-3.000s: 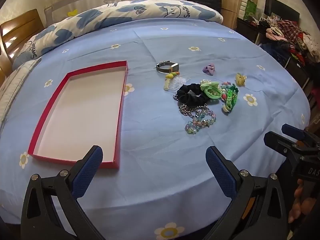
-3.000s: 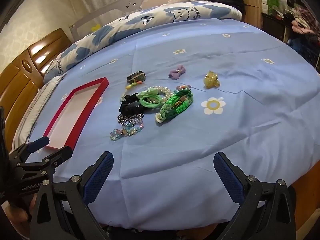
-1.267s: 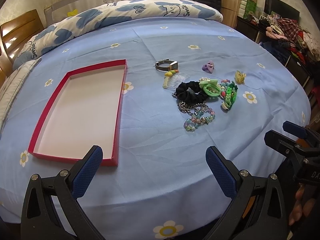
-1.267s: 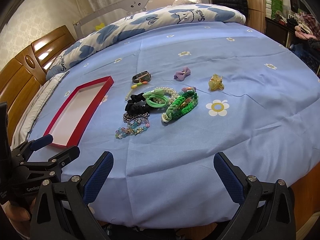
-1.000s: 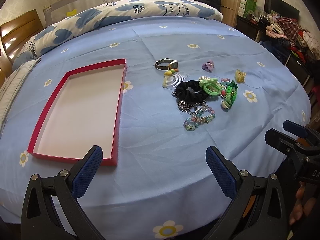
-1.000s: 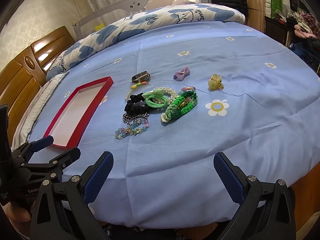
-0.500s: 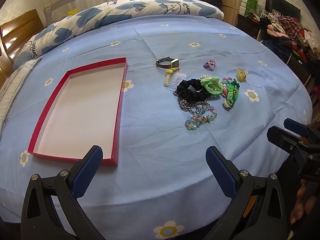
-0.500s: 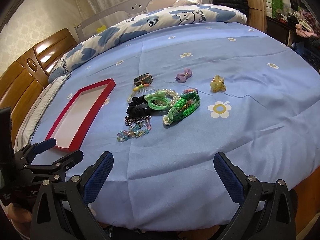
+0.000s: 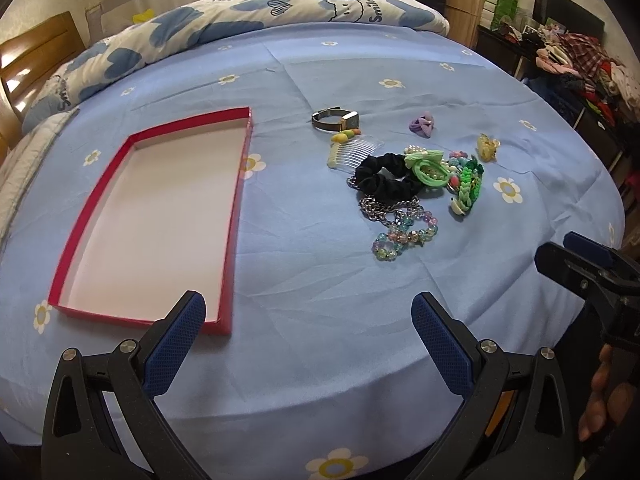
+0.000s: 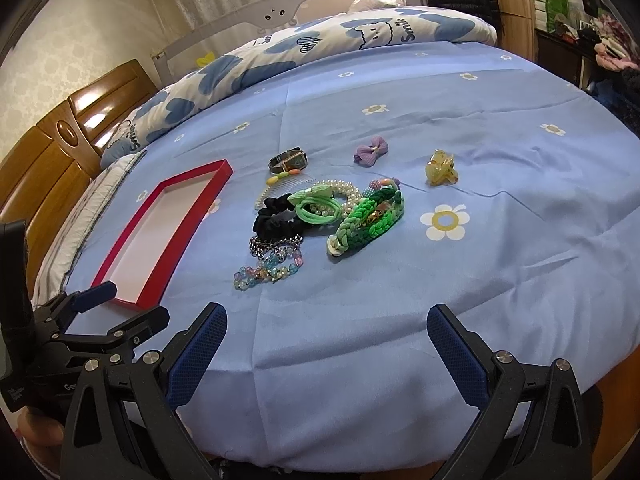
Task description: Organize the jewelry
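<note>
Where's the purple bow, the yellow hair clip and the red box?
purple bow (image 10: 371,149): right wrist view, on its centre knot.
yellow hair clip (image 10: 440,168): right wrist view, on its body.
red box (image 9: 239,170): left wrist view, on its right wall.

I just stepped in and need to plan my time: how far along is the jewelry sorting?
Nothing looks done: the red tray holds nothing. Nothing is in hand either; the left gripper and right gripper are both open above the near edge of the bed. Everything is left: the watch, comb, black scrunchie, bead bracelet, green braid, purple bow and yellow clip.
</note>
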A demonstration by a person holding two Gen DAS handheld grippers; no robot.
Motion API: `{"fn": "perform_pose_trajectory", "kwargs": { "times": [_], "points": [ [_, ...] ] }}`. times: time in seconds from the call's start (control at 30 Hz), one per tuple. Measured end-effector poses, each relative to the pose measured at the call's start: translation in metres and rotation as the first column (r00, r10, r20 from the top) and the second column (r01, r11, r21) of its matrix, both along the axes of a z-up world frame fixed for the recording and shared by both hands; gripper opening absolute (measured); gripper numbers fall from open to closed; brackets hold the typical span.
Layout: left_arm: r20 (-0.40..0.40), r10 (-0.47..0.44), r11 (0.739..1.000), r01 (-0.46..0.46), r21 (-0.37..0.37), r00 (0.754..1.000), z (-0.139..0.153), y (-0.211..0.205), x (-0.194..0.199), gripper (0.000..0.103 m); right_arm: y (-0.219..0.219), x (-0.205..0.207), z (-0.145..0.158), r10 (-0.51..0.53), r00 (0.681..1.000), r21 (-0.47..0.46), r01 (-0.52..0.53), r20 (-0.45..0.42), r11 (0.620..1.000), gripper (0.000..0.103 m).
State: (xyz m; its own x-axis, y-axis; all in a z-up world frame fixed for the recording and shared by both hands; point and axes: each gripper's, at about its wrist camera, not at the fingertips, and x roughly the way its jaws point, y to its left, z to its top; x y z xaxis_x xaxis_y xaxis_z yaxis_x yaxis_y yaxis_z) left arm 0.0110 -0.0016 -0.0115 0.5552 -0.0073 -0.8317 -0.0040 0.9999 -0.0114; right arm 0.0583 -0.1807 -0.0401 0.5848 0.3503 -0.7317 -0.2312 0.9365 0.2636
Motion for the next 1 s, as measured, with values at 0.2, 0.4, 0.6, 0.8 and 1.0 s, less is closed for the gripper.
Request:
{"fn": "perform_pose_trajectory", "kwargs": {
  "times": [0.2,0.4,0.6,0.8,1.0],
  "points": [
    [-0.018,-0.015,0.999,0.014,-0.032,1.0,-0.007,0.001,0.021,0.103,-0.009,0.021,-0.004,-0.008,1.0,0.03,0.008,0.003,1.0,0.099],
    [-0.036,-0.035,0.998,0.033,-0.056,0.999,-0.013,-0.004,0.039,0.103,-0.013,0.041,-0.005,-0.02,1.0,0.045,0.019,0.008,0.999,0.096],
    [-0.038,-0.087,0.994,0.084,-0.068,0.996,-0.018,-0.018,0.052,0.097,-0.012,0.058,-0.014,-0.016,1.0,0.049,0.017,-0.017,0.999,0.082],
    [-0.065,-0.157,0.984,0.151,-0.093,0.985,-0.031,-0.028,0.067,0.084,-0.01,0.076,-0.026,-0.011,0.999,0.057,0.013,-0.046,0.998,0.075],
    [-0.099,-0.199,0.974,0.186,-0.129,0.975,-0.045,-0.033,0.079,0.084,-0.004,0.092,-0.04,-0.001,0.996,0.044,0.005,-0.087,0.999,0.071]
  ]
}}
